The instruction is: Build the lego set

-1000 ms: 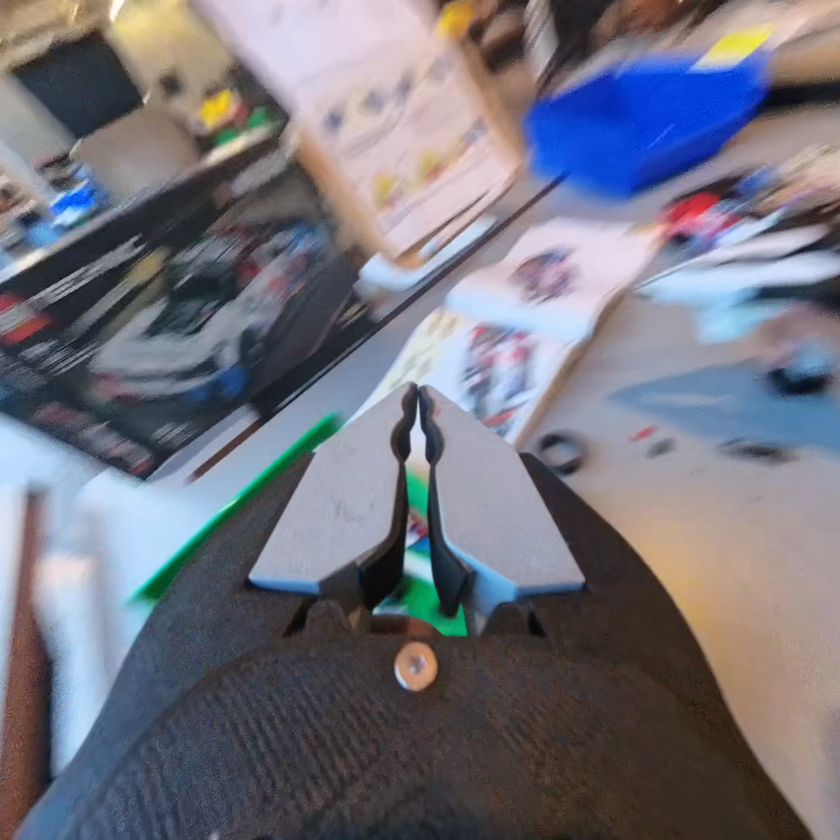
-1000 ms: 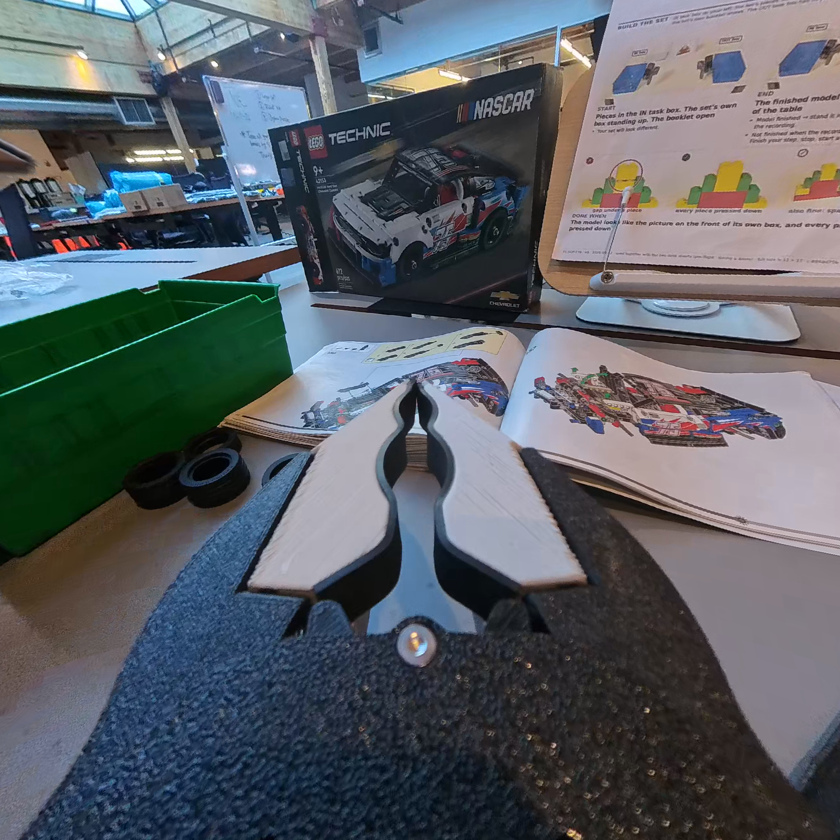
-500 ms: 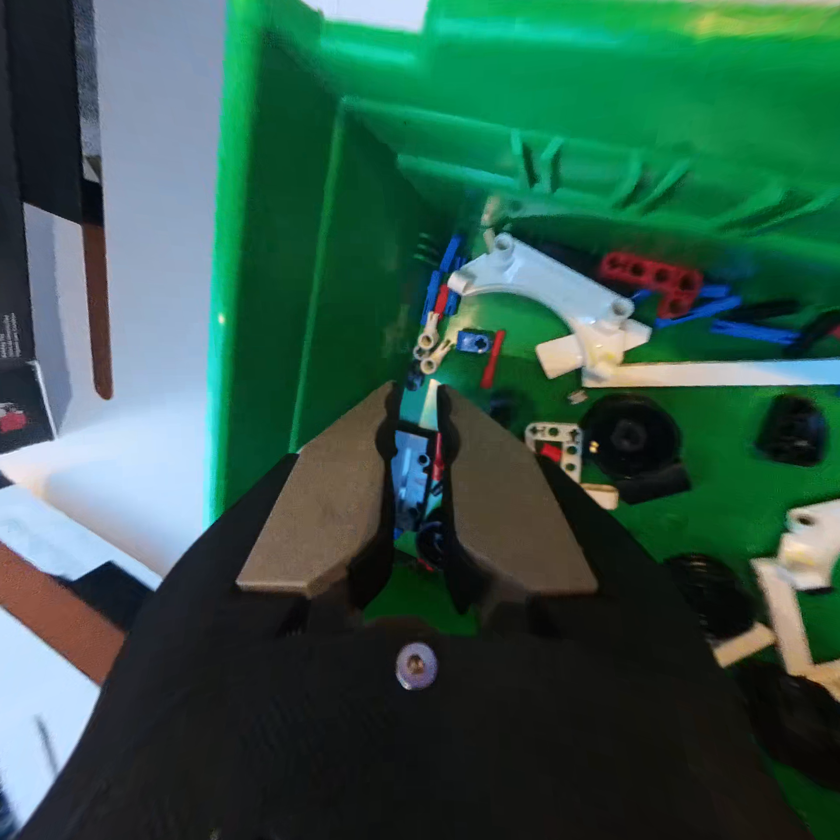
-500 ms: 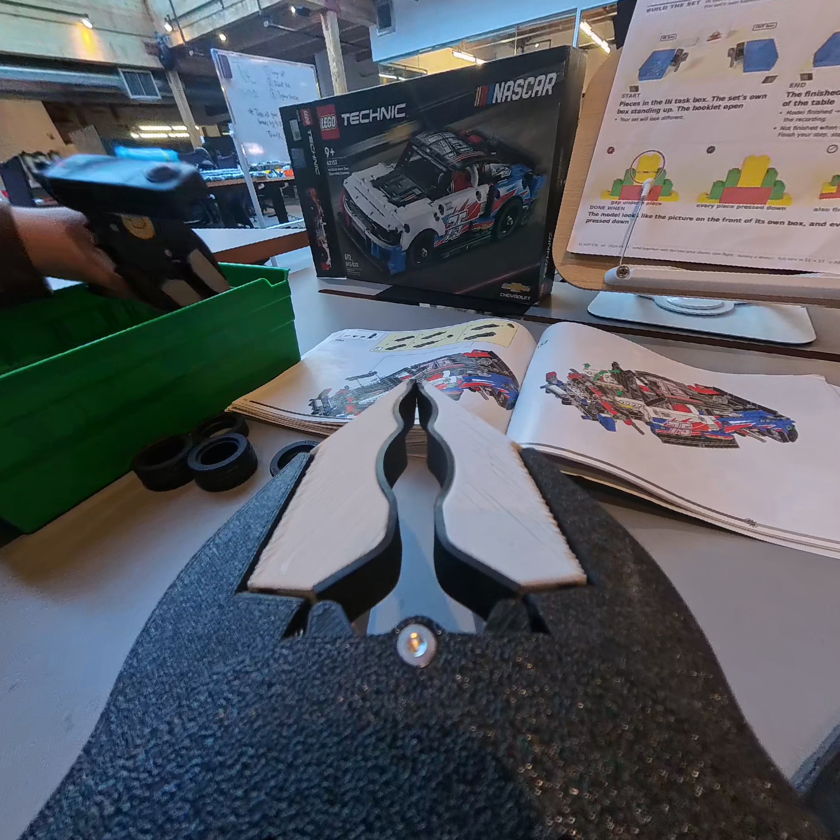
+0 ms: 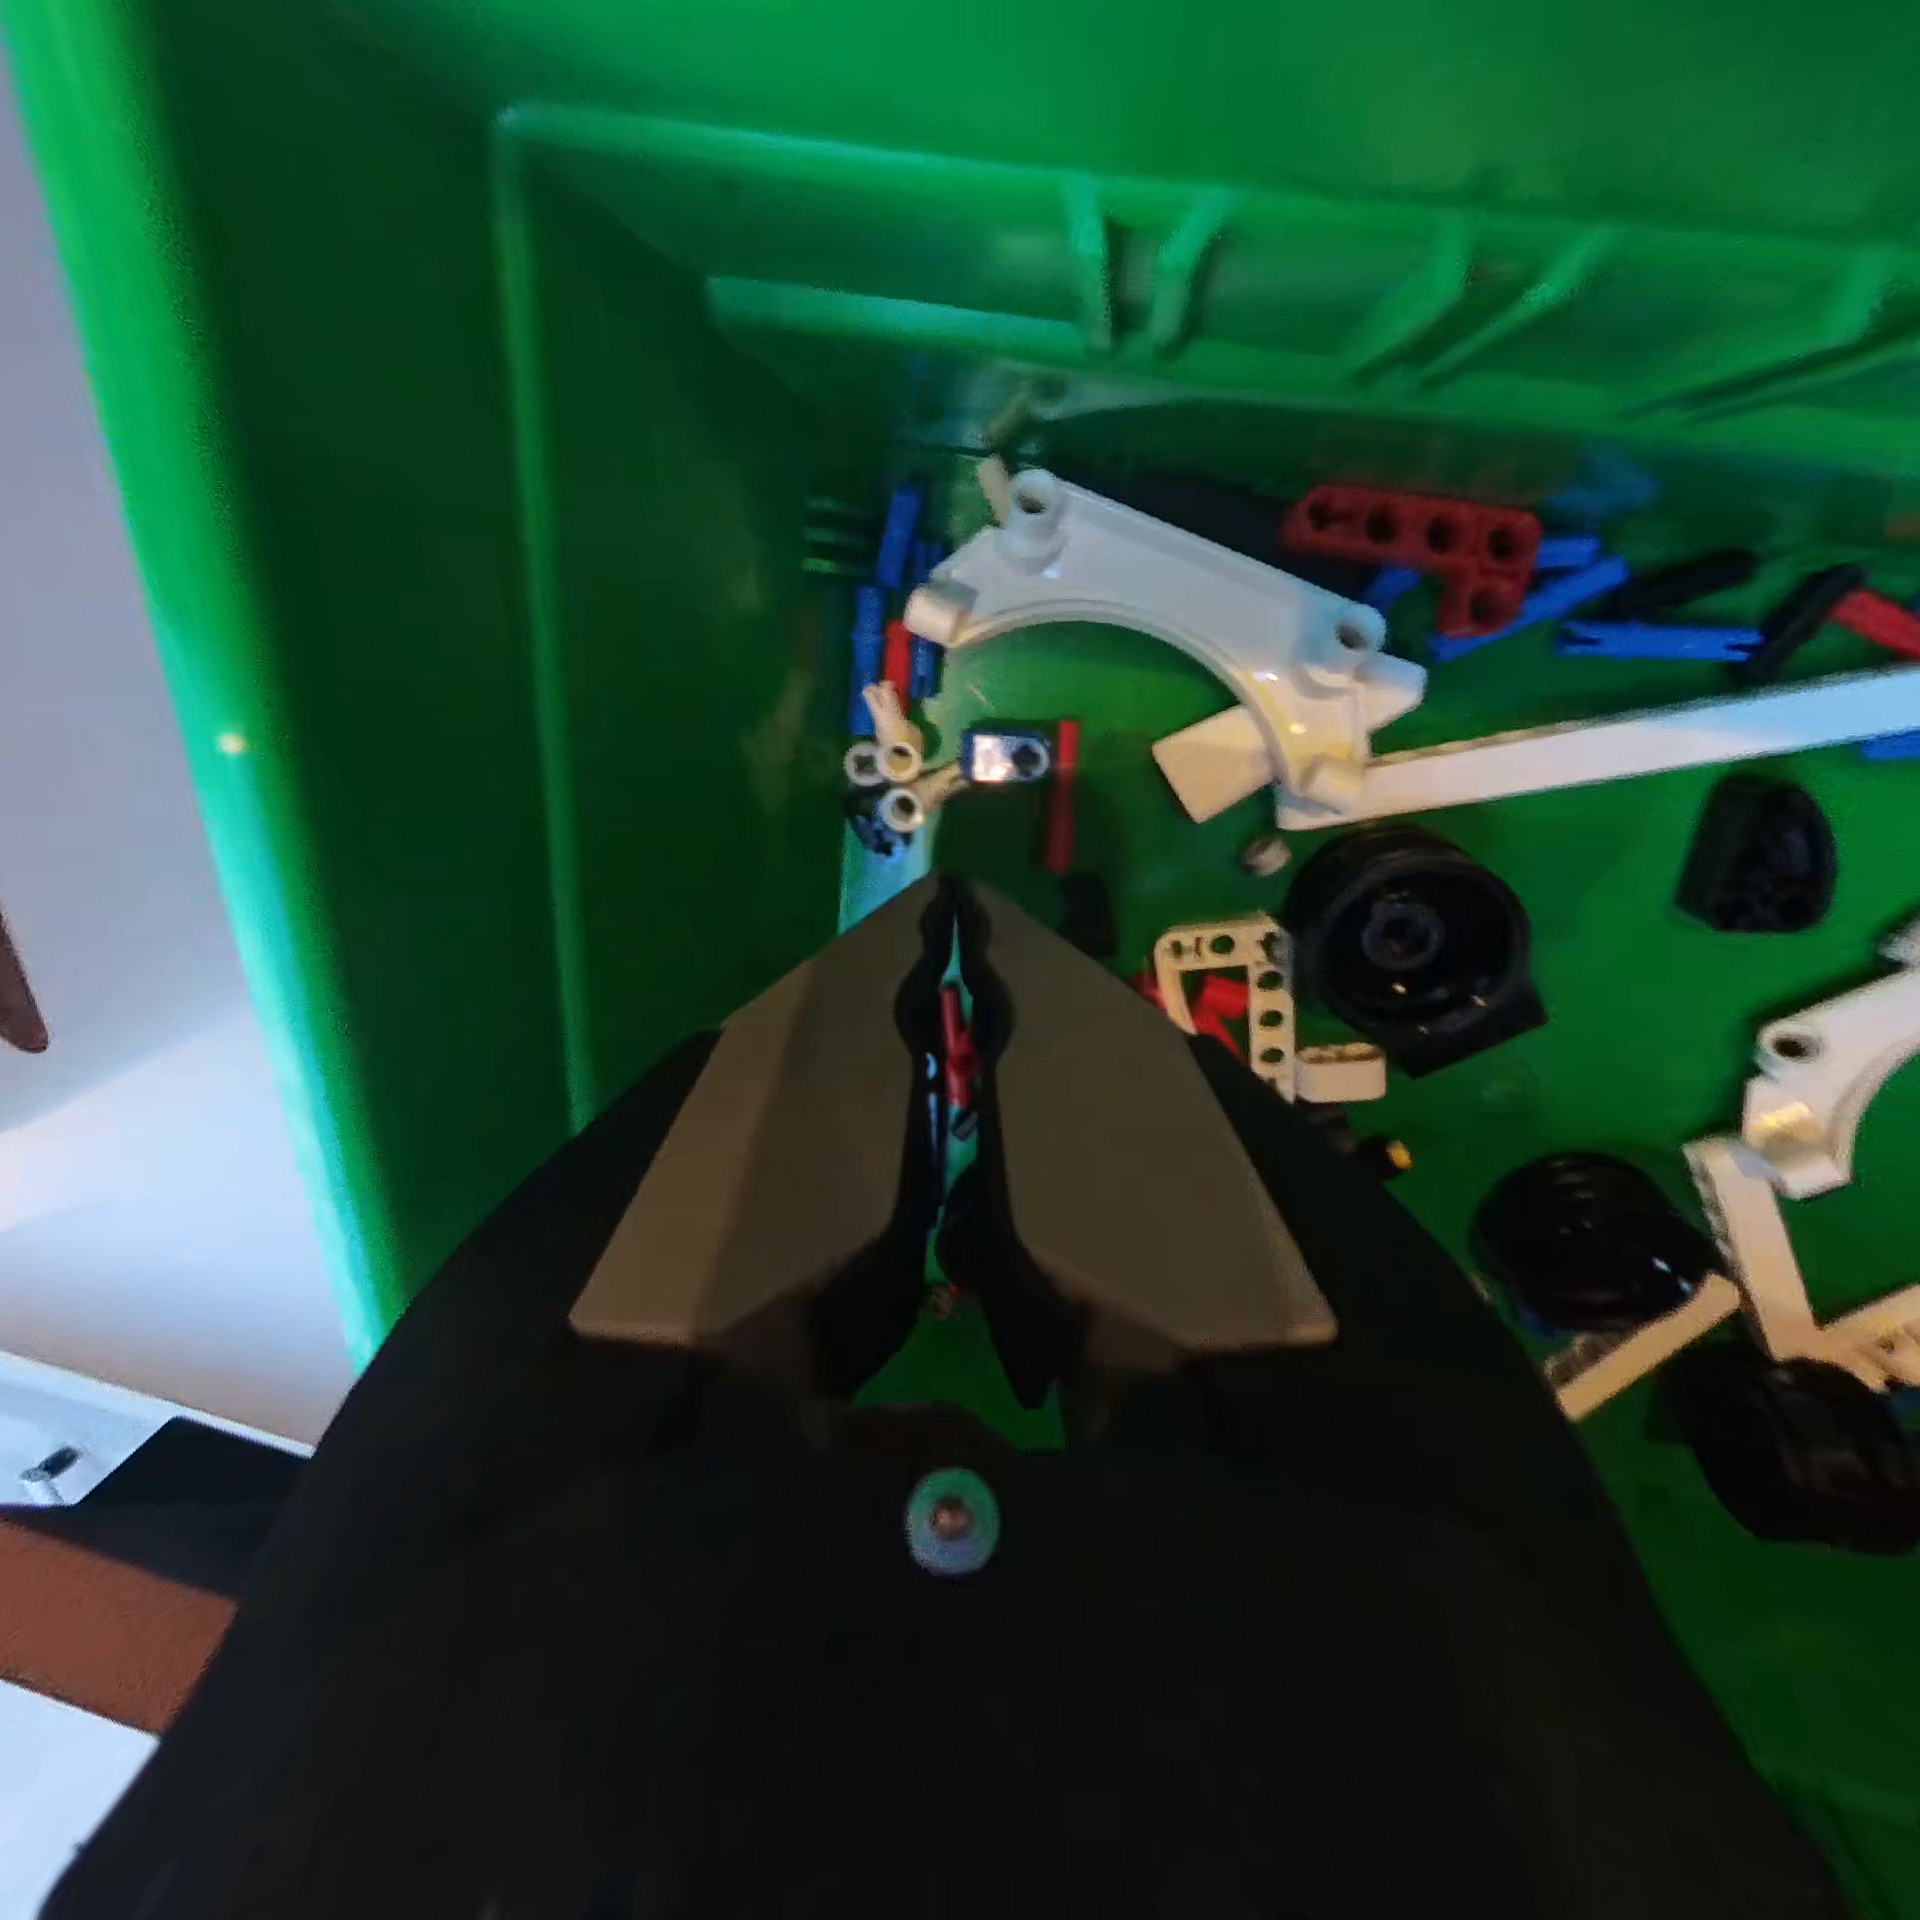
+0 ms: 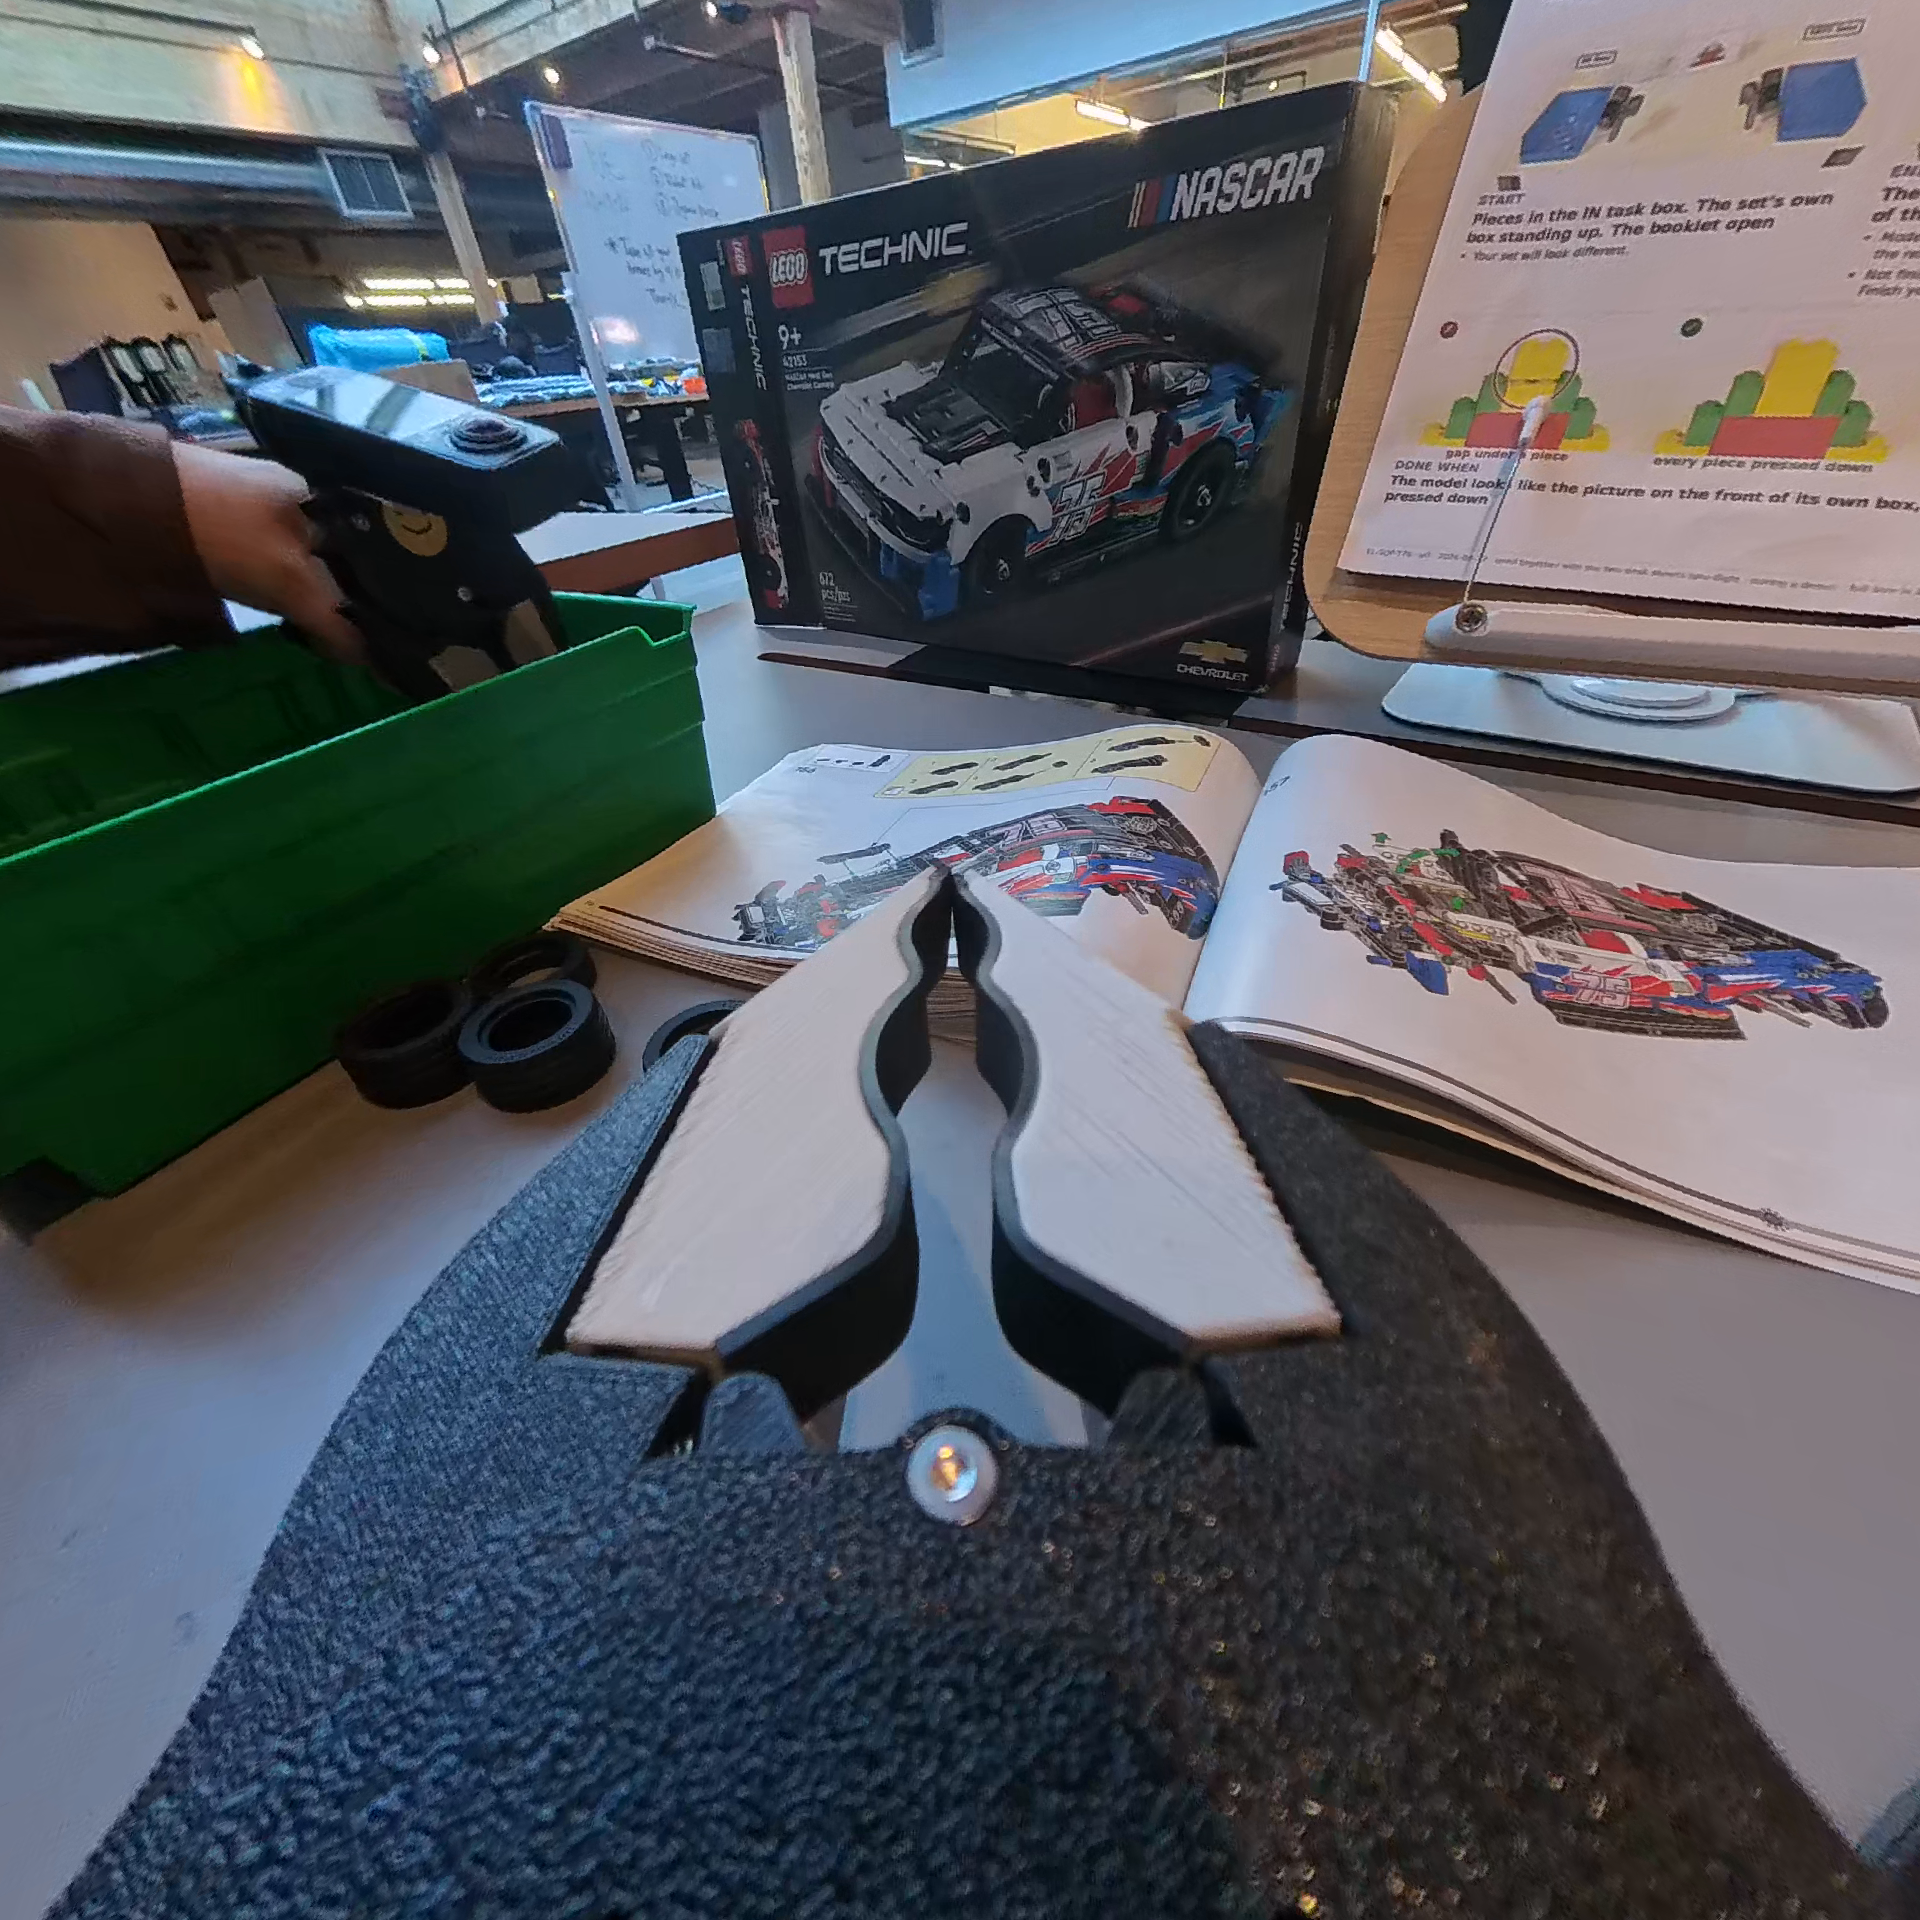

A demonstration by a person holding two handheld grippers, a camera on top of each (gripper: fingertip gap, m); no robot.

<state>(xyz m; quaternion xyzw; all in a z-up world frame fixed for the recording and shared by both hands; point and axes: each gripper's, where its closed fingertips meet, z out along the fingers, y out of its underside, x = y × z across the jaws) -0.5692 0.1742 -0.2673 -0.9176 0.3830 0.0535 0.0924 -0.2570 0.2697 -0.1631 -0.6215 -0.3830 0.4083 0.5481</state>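
Observation:
My left gripper (image 5: 951,906) reaches down into the green bin (image 5: 416,623), its tips together just above the bin floor near the left wall. Loose Lego parts lie around it: a white arch panel (image 5: 1143,592), a red beam (image 5: 1423,540), blue pins (image 5: 894,582), a white frame (image 5: 1236,977) and a black wheel hub (image 5: 1403,945). Small red parts show through the gap behind the tips; I cannot tell if any is gripped. My right gripper (image 6: 951,883) is shut and empty, low over the table before the open instruction booklet (image 6: 1558,1039).
In the right wrist view the left gripper (image 6: 488,649), held by a hand (image 6: 249,540), dips into the green bin (image 6: 364,831). Black tyres (image 6: 535,1044) lie beside the bin. The set's box (image 6: 1039,416) and a sheet on a stand (image 6: 1662,312) are behind the booklet. Some 35 centimetres of space lies between my two pairs of fingers. From the left gripper's tips to the black wheel hub (image 5: 1403,945) is close to 7 centimetres.
My left gripper swung from over the table into the green bin, went lower, and its tips closed. My right gripper stayed shut and edged slightly forward.

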